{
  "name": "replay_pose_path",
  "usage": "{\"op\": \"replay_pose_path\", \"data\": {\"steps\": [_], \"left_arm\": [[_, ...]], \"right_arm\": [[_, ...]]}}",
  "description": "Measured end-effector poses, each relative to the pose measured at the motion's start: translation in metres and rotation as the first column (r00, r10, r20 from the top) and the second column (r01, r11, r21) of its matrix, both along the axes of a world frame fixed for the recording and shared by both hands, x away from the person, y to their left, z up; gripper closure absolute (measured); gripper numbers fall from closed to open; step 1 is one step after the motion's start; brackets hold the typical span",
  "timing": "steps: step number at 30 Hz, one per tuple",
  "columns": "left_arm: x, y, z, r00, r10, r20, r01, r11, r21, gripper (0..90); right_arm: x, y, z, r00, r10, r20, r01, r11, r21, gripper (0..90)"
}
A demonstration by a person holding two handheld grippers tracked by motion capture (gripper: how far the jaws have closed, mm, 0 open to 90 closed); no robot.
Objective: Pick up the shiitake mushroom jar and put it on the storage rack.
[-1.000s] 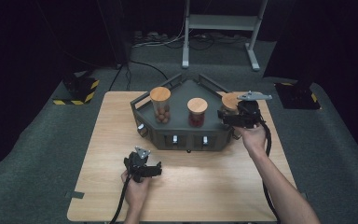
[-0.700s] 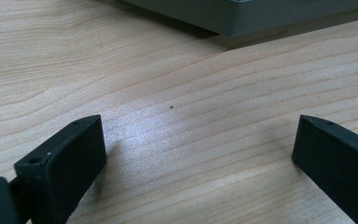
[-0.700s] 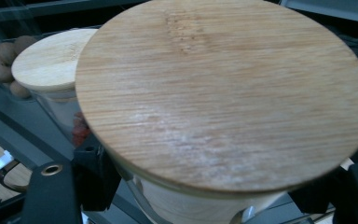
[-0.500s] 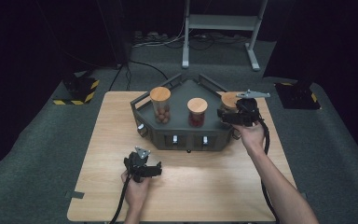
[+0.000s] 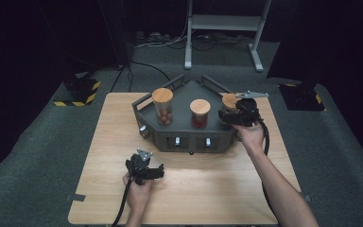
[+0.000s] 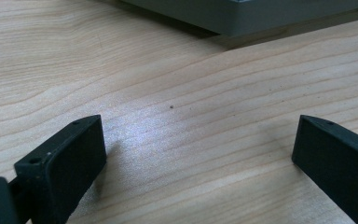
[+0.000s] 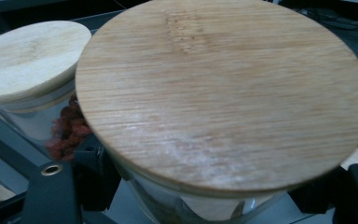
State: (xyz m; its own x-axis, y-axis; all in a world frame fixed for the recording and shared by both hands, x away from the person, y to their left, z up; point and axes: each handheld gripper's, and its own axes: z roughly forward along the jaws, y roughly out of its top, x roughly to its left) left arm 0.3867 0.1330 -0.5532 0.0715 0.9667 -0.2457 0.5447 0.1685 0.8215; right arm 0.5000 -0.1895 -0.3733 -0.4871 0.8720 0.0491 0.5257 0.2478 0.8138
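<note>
Right tool (image 5: 234, 118) is up at the right end of the dark grey tray (image 5: 189, 137), and it's got the rightmost jar (image 5: 228, 105) sitting between its jaws. In the right gripper view the jar's round bamboo lid (image 7: 223, 93) is huge and right up against the camera, with a black jaw on each side of the glass body just under the lid, so it looks clamped onto the jar, though the actual contact points are tucked under the lid rim and I can't see them directly. The jar stands upright in the tray. Next to it is the middle jar (image 5: 200, 113) with reddish stuff inside, which also pokes into the right gripper view as a second lid with red bits under it (image 7: 32, 60). The taller jar (image 5: 163, 106) at the left end of the tray holds round brown things. Left tool (image 5: 144, 166) is down on the wooden table (image 5: 108, 142), well apart from the tray and nearer the person's edge. In the left gripper view its two black jaws are spread wide with nothing but bare wood grain between them, so it's open and empty, and the grey edge of the tray shows along the top of that view. A black cable trails back from each tool toward the person.
</note>
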Motion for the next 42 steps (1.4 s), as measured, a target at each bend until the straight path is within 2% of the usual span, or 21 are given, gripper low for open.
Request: {"op": "replay_pose_path", "data": {"steps": [11,29,33,42], "left_arm": [[0.0,0.0,0.0,1.0,0.0,0.0,0.0,1.0,0.0,2.7],[0.0,0.0,0.0,1.0,-0.001,-0.001,0.001,1.0,0.001,2.7],[0.0,0.0,0.0,1.0,0.0,-0.001,0.0,1.0,0.001,2.6],[0.0,0.0,0.0,1.0,-0.001,-0.001,0.001,1.0,0.001,2.7]], "right_arm": [[0.007,0.004,-0.007,0.9997,-0.022,-0.011,0.021,1.0,-0.013,25.2],[0.013,0.013,-0.015,0.9998,-0.016,-0.012,0.015,0.999,-0.047,25.2],[0.012,0.015,-0.016,0.9999,-0.015,-0.004,0.014,0.997,-0.077,25.2],[0.013,0.016,-0.02,0.9998,-0.015,-0.01,0.015,0.998,-0.064,25.2]]}}
